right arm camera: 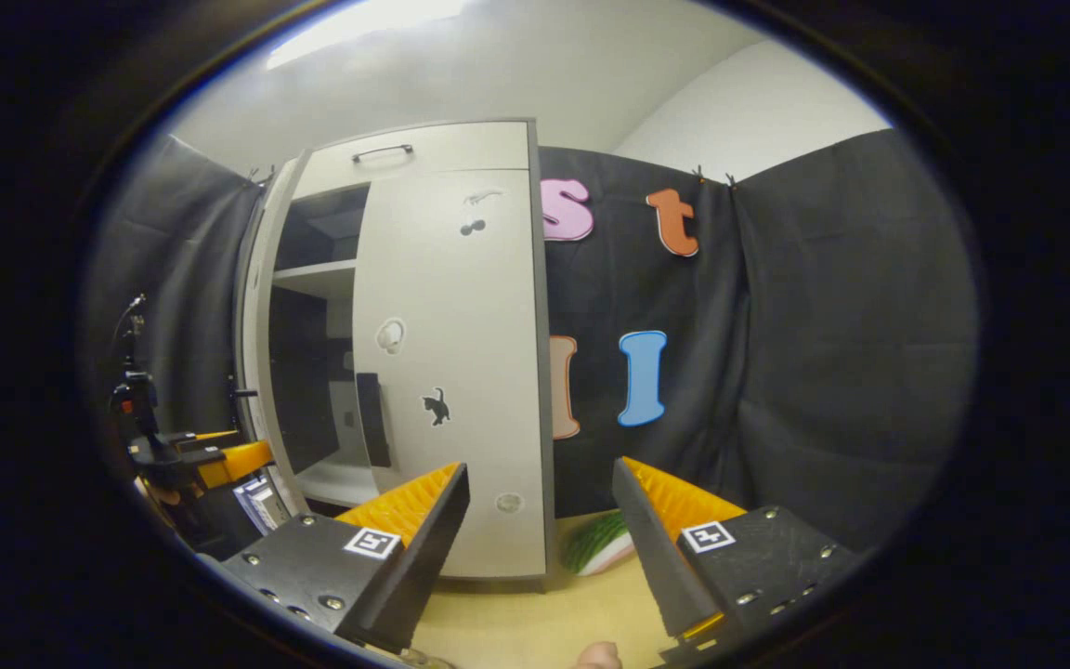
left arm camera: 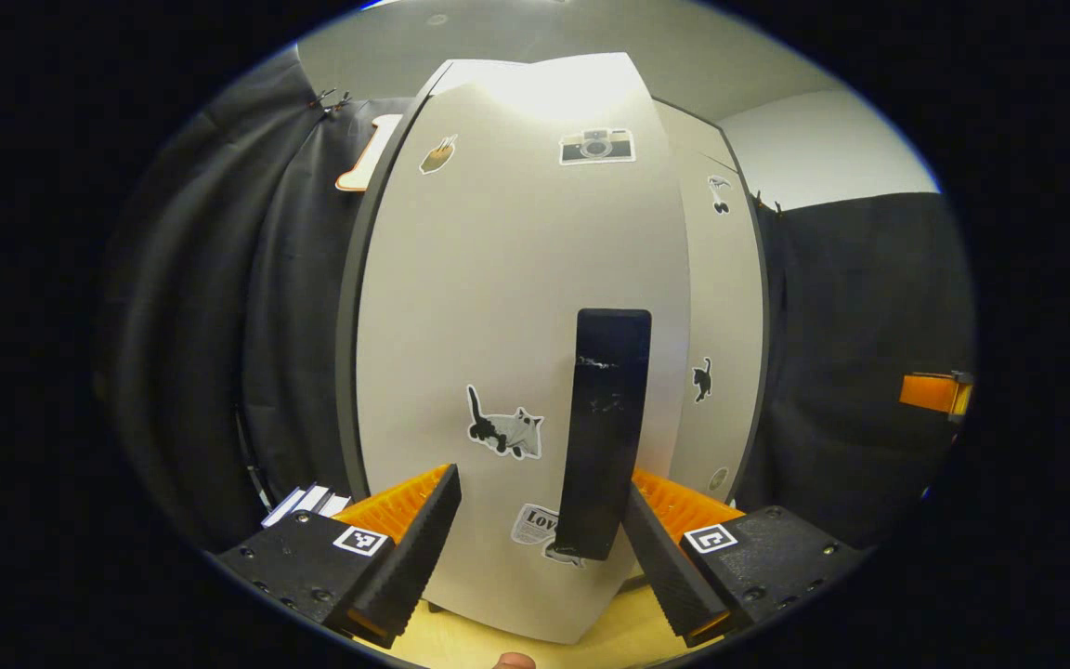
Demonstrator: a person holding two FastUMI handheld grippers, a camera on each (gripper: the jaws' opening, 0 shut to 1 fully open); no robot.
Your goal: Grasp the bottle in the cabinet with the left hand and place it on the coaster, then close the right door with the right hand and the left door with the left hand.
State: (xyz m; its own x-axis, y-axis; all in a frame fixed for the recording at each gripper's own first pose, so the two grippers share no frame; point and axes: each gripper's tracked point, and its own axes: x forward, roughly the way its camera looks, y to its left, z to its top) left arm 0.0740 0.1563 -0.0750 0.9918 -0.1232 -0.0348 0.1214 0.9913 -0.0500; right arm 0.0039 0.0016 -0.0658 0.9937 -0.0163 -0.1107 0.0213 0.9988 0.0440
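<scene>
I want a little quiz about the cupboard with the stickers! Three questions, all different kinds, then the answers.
1. True or false: the left door is fully shut.
2. Which animal sticker sits on the left door beside its black handle? A dog, B cat, C fish.
3. Fill in: the left gripper is ____, holding nothing.

Key: 1 false, since the right gripper view shows a gap and shelves; 2 B; 3 open.

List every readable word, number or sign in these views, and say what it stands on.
"Love": on the newspaper-style sticker low on the left door, partly behind the handle. Its smaller print is too small to read.
The camera sticker and cat sticker are pictures with no text.
</scene>
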